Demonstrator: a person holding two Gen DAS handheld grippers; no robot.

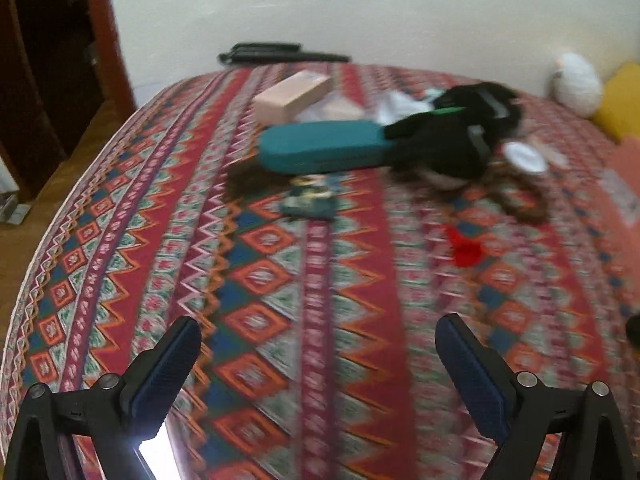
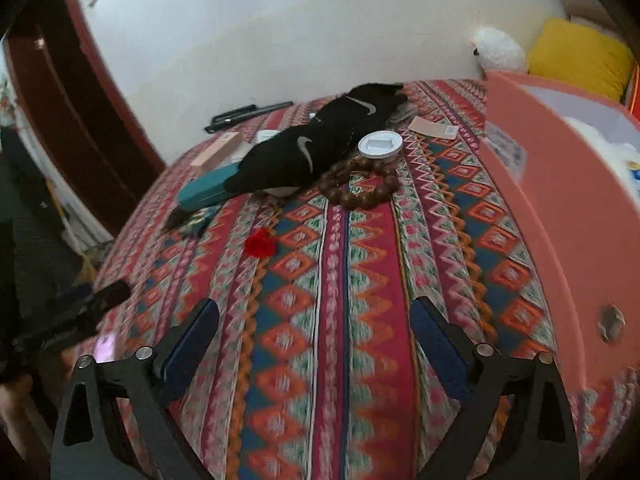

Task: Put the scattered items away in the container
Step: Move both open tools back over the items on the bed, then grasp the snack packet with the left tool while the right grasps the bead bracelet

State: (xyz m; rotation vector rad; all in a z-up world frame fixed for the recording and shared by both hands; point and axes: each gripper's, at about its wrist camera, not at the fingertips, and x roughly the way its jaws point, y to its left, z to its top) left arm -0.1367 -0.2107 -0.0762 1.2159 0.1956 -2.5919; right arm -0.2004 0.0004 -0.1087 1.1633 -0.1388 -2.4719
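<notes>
Scattered items lie on a patterned bedspread [image 1: 320,300]: a teal case [image 1: 324,152], black socks [image 1: 452,140], a pinkish box [image 1: 292,96], a white round lid [image 1: 526,158], brown beads [image 1: 524,200], a small red thing [image 1: 464,250] and a small dark patterned pouch [image 1: 308,200]. In the right wrist view the socks [image 2: 320,148], beads [image 2: 360,184], lid [image 2: 379,145], teal case [image 2: 204,192] and red thing [image 2: 260,243] lie far ahead, and the salmon-pink container [image 2: 560,208] stands at right. My left gripper [image 1: 318,340] and right gripper [image 2: 314,320] are both open, hovering over bare bedspread.
A white plush [image 2: 500,50] and yellow cushion [image 2: 576,56] sit beyond the container. A flat card [image 2: 434,127] lies near the lid. Black rod-like objects [image 1: 276,54] lie at the bed's far edge by the wall. The left gripper's body [image 2: 76,320] shows at left. Wooden floor [image 1: 60,152] lies left of the bed.
</notes>
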